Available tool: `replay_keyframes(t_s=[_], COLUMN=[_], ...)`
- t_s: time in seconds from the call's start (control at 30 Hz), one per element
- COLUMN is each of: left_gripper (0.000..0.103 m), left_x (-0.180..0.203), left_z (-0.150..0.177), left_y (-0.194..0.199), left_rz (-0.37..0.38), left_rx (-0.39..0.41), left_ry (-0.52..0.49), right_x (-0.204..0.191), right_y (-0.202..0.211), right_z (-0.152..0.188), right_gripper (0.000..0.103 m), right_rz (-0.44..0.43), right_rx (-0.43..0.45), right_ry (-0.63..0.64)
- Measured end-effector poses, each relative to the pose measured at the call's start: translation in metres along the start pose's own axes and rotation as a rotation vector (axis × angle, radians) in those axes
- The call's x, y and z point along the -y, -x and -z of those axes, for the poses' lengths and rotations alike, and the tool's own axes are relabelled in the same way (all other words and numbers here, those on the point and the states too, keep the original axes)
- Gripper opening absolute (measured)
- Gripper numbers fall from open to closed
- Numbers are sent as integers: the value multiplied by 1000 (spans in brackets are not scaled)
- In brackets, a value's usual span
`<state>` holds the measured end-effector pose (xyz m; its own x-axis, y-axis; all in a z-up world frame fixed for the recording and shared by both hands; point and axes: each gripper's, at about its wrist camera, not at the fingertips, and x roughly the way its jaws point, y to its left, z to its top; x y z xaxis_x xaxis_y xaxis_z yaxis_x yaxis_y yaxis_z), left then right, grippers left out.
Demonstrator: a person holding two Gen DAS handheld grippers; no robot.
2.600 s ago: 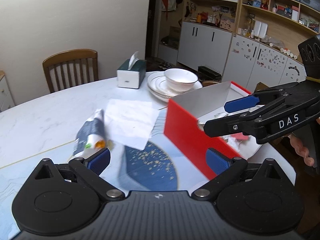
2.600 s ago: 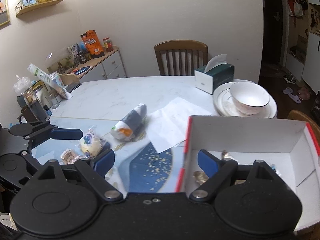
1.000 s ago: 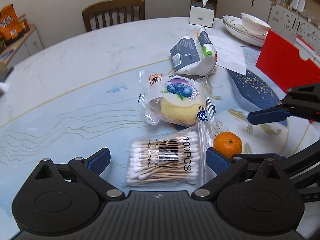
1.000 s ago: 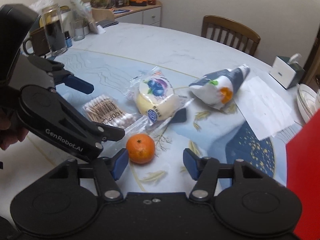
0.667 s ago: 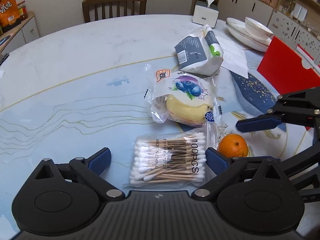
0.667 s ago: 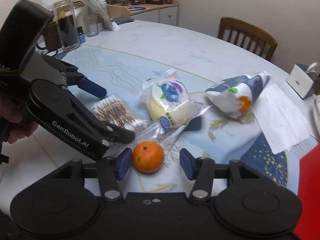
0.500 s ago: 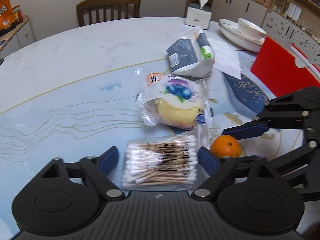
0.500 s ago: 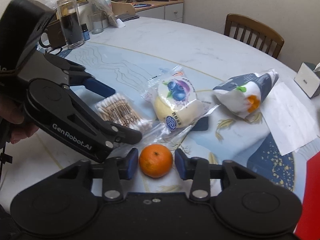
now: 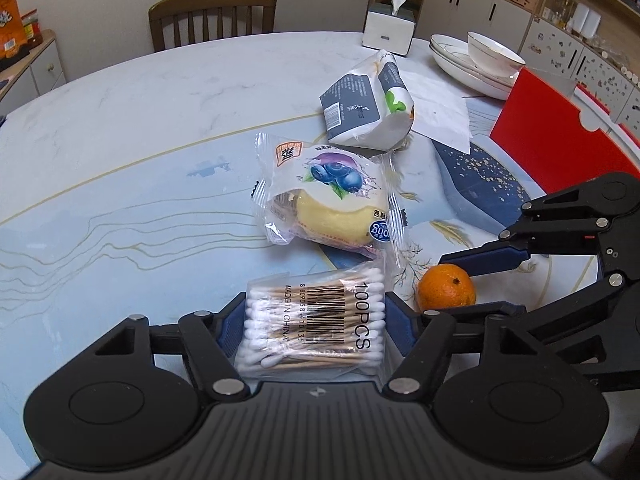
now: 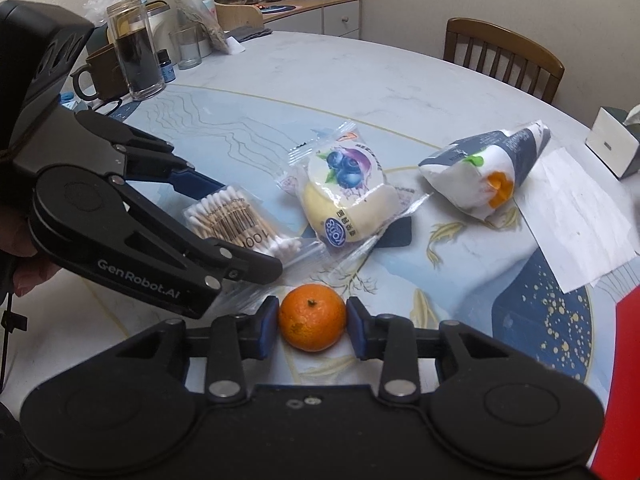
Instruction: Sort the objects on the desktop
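A clear bag of cotton swabs [image 9: 316,312] lies on the table between the blue pads of my left gripper [image 9: 312,330]. Those jaws are closing, and the pads press the bag's two sides. A small orange [image 10: 312,320] sits just to its right, and my right gripper [image 10: 312,334] is closing on it with both pads against the peel. In the right wrist view the left gripper [image 10: 240,226] straddles the swab bag [image 10: 224,216]. In the left wrist view the right gripper [image 9: 438,286] flanks the orange [image 9: 448,292].
A blueberry bun packet [image 9: 332,200] and a white-and-grey soft pack [image 9: 368,108] lie beyond. A red box [image 9: 560,136] stands at the right, with a paper sheet [image 9: 436,108], stacked dishes [image 9: 494,54] and a tissue box [image 9: 390,28] behind. A glass jar [image 10: 138,60] and mug [image 10: 100,76] stand far left.
Both grippers' jaws have narrowed: the left from wide open to touching the swab bag's sides, the right onto the orange. The hands have hardly shifted.
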<state>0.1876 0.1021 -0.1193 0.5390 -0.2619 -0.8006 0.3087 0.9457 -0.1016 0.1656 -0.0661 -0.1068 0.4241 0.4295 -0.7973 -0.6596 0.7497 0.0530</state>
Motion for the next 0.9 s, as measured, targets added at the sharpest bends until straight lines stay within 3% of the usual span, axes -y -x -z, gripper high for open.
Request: replay_keyframes(t_s=[0.9], left_gripper=[70], left_x=[46], left_z=[2], left_y=[51], left_rz=[10], left_rx=[75], left_ry=[63], right_x=[22], right_y=[64], right_z=[21], right_gripper=[35], right_rz=[26], right_rx=[74], right_ry=[-55])
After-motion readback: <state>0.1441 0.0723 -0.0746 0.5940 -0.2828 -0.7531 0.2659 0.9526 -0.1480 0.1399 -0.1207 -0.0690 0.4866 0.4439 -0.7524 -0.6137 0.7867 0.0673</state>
